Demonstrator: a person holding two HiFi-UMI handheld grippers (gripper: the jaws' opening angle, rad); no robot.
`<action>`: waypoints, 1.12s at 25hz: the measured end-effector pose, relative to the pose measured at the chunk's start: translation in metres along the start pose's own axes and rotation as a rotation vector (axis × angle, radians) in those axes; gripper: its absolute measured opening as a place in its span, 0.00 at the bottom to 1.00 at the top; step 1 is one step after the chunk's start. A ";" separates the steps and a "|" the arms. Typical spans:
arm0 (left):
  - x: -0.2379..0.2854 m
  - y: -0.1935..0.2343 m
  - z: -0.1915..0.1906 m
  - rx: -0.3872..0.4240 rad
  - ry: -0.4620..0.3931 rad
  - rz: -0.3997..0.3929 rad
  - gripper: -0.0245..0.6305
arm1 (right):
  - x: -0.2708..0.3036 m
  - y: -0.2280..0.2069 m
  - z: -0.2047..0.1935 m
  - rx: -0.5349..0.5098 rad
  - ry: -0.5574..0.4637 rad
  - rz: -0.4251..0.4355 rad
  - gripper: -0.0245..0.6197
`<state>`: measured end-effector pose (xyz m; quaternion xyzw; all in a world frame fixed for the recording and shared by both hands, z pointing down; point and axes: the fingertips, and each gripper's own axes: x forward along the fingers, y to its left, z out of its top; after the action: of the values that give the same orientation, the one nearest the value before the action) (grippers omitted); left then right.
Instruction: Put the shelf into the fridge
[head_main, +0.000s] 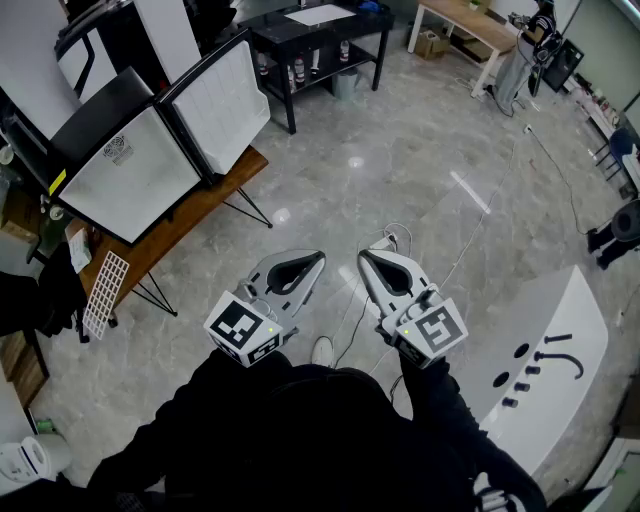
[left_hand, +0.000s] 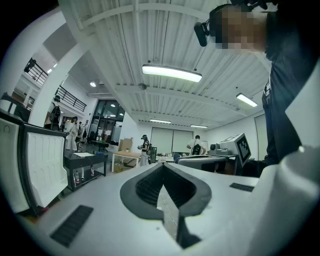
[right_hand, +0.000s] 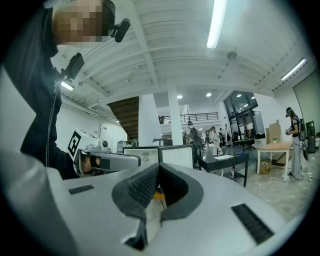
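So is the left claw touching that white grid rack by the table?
Apart. The head view shows the left gripper, shut and empty, over bare floor, with the white grid rack far off to its left beside the wooden table.

White grid shelf (head_main: 105, 292) lies tilted near the black-framed fridge (head_main: 128, 170).

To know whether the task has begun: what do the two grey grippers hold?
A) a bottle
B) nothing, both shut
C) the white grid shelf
B: left gripper and right gripper show jaws together with nothing between; the white grid shelf rests apart by the wooden table.
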<state>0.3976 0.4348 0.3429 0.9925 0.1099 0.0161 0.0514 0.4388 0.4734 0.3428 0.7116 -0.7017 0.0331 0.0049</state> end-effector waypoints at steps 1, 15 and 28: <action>0.001 0.001 0.000 0.002 -0.001 -0.001 0.05 | 0.001 0.000 0.000 -0.001 -0.001 -0.002 0.05; -0.010 0.017 0.004 0.024 -0.011 0.064 0.05 | 0.017 0.005 -0.004 0.061 -0.037 0.073 0.05; -0.108 0.086 0.003 -0.007 -0.019 0.326 0.05 | 0.127 0.087 -0.002 0.048 -0.007 0.372 0.05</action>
<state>0.3112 0.3271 0.3469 0.9971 -0.0533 0.0153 0.0525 0.3539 0.3450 0.3482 0.5696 -0.8203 0.0477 -0.0205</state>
